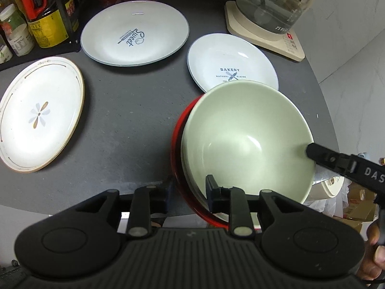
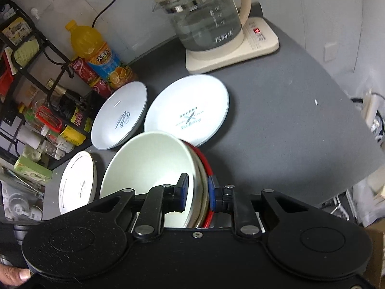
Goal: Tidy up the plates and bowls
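1. The dark table [image 1: 125,110] carries everything. It runs ahead of both tools, with a bottle rack [image 2: 36,77] at its far left and a glass kettle [image 2: 204,16] on its base at the far right.
2. Three plates lie flat and apart from one another ahead of the tools: a flower plate [image 1: 39,113] to the left, a "Sweet" plate [image 1: 134,32] farther ahead, and a "Bakery" plate [image 1: 231,65] just beyond the bowls. Judging by the task, they are yet to be stacked.
3. The bowls are nested, a pale green bowl [image 1: 247,139] inside a red bowl [image 1: 176,149], with more rims showing between them. The stack is tilted and seems lifted near the table's front edge, which suggests it is being carried as one.
4. The right tool [image 2: 197,192] is nearly closed across the rims of the stack, one finger inside the green bowl and one outside the red, so the whole stack is pinched together.
5. The left tool [image 1: 187,192] is spread wide. Its right finger is over the green bowl's rim, its left finger is mostly hidden, and it clamps nothing that I can see; probably it only steadies.
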The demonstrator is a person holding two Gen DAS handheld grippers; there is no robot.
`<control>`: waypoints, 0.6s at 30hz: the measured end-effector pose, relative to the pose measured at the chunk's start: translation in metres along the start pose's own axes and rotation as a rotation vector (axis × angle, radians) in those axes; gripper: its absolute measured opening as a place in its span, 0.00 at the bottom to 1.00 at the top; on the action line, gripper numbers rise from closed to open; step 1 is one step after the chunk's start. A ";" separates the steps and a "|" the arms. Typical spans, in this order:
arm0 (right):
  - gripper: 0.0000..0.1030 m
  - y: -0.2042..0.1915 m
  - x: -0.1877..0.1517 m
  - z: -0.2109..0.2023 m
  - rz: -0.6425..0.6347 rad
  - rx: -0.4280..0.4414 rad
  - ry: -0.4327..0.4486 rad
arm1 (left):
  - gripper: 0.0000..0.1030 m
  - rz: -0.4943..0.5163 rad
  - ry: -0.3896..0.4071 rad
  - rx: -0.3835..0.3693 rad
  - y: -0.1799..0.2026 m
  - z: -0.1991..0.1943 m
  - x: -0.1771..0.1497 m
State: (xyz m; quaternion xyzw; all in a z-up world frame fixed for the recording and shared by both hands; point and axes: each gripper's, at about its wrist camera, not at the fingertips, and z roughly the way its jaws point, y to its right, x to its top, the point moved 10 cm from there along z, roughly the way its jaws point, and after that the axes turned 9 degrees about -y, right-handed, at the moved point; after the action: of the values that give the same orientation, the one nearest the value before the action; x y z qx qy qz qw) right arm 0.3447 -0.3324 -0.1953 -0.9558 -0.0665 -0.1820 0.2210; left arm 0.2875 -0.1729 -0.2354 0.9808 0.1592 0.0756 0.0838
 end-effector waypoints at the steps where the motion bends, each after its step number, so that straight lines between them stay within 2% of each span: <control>1: 0.19 0.002 0.001 0.000 -0.005 -0.007 0.003 | 0.25 -0.001 0.000 -0.001 0.000 0.000 0.000; 5: 0.18 0.005 0.003 0.001 -0.011 0.001 0.001 | 0.25 -0.011 -0.002 -0.006 -0.001 0.000 0.001; 8: 0.12 0.000 0.003 0.002 -0.036 -0.002 0.001 | 0.25 -0.022 0.000 -0.014 -0.003 -0.002 0.003; 11: 0.10 -0.002 0.004 -0.001 -0.034 -0.003 -0.002 | 0.25 -0.043 0.015 -0.021 -0.007 -0.008 0.005; 15: 0.14 -0.012 0.006 -0.010 -0.058 0.024 -0.012 | 0.25 -0.077 0.050 -0.049 -0.013 -0.026 0.009; 18: 0.29 -0.024 0.010 -0.015 -0.087 0.044 -0.007 | 0.25 -0.107 0.072 -0.056 -0.020 -0.038 0.012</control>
State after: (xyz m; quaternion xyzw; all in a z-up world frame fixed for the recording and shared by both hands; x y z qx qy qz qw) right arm 0.3439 -0.3171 -0.1694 -0.9477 -0.1126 -0.1864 0.2334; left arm 0.2860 -0.1452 -0.2002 0.9647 0.2123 0.1108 0.1096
